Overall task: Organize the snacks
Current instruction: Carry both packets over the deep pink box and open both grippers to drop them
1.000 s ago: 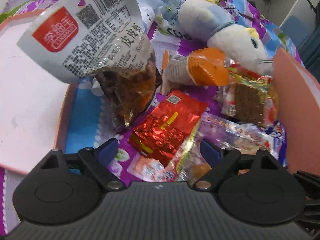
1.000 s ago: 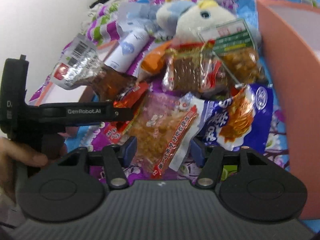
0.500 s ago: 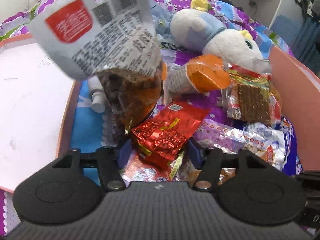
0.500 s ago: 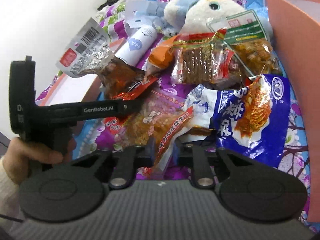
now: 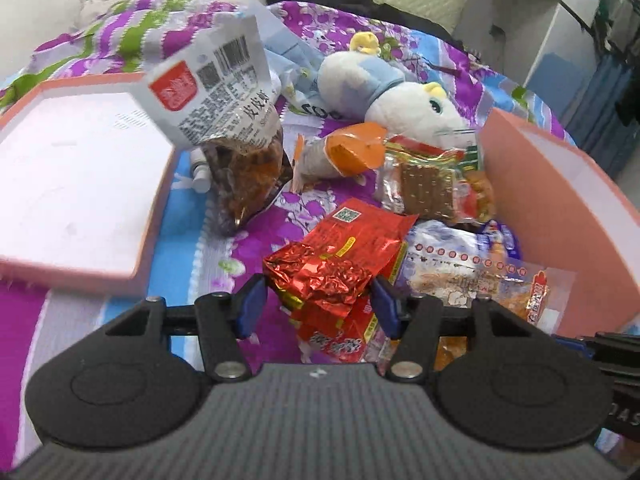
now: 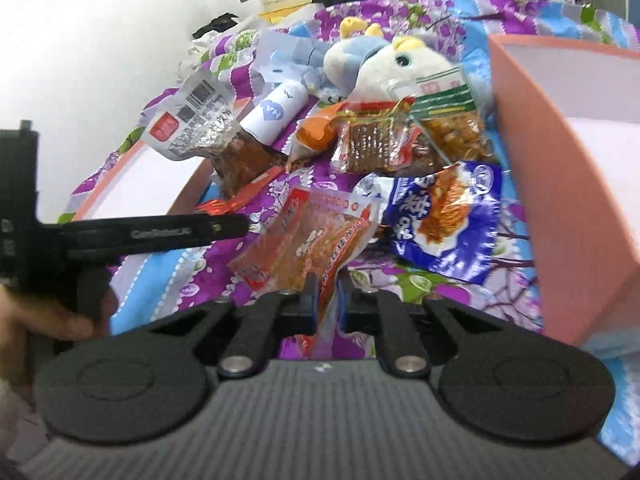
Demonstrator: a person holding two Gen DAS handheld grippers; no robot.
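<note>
My left gripper (image 5: 316, 300) is shut on a crinkled red foil snack packet (image 5: 340, 256) and holds it above the bedspread. My right gripper (image 6: 328, 296) is shut on the corner of a clear packet of orange snack (image 6: 308, 240) with red print. Other snacks lie between two pink boxes: a silver-topped bag of dark chili snack (image 5: 236, 148), an orange packet (image 5: 344, 152), a clear packet of brown squares (image 5: 428, 188) and a blue packet (image 6: 448, 220). The left gripper's black body (image 6: 132, 236) shows in the right wrist view.
A pink box lid (image 5: 72, 184) lies at the left and a pink box (image 5: 560, 208) stands at the right. A white and blue plush toy (image 5: 392, 96) and a white bottle (image 6: 276, 112) lie behind the snacks on the purple flowered bedspread (image 5: 304, 204).
Both grippers closed: the left on the red foil packet, the right on the clear orange packet. Both have since pulled up and back with their packets.
</note>
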